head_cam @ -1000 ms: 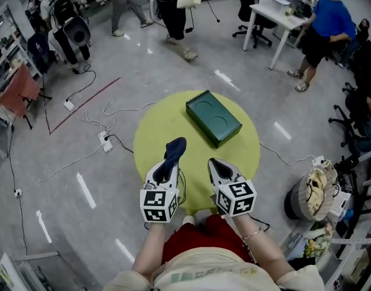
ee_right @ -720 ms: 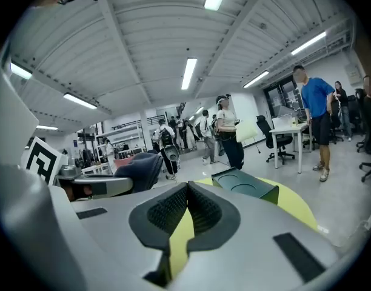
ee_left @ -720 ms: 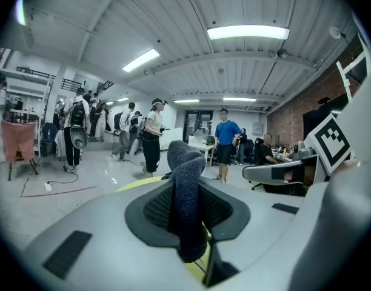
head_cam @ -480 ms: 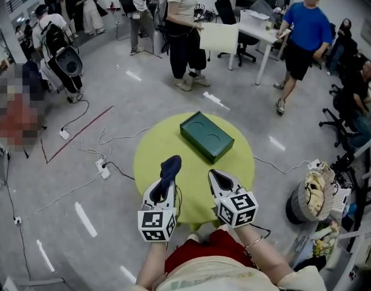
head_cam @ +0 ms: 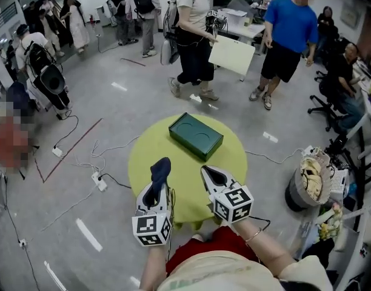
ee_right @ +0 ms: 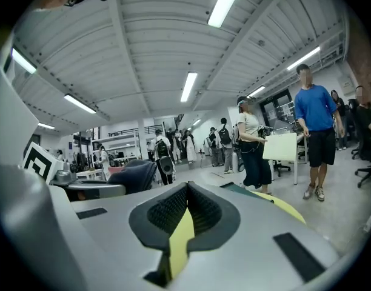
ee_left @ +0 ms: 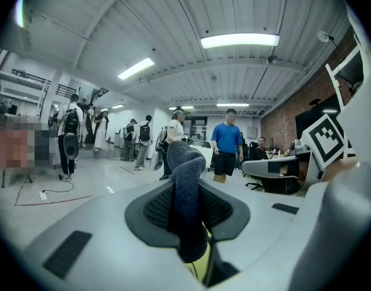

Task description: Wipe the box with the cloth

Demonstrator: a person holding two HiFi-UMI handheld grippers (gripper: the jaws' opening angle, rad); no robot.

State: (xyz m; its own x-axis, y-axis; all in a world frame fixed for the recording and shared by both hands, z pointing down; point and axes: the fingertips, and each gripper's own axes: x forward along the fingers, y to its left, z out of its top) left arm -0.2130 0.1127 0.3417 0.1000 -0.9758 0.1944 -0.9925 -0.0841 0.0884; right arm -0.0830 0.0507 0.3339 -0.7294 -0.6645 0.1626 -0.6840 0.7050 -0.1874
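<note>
A dark green box (head_cam: 196, 136) lies on the far half of the round yellow-green table (head_cam: 233, 156). My left gripper (head_cam: 155, 184) hovers over the near left part of the table, shut on a dark blue cloth (head_cam: 160, 167) that sticks up out of its jaws. In the left gripper view the cloth (ee_left: 187, 199) is pinched between the black pads (ee_left: 154, 206). My right gripper (head_cam: 206, 171) is beside it on the right, shut with nothing in it; its pads (ee_right: 164, 214) meet at the tips. Both grippers are short of the box (ee_right: 247, 190).
Two people (head_cam: 196, 35) walk just beyond the table, one carrying a white board (head_cam: 233, 56). Cables and a power strip (head_cam: 98, 180) lie on the floor at the left. A bin with bags (head_cam: 308, 185) stands at the right.
Both grippers stay near the table's front edge, the cloth still held. My head view has lifted, and the two people beyond the table have walked closer and leftward.
</note>
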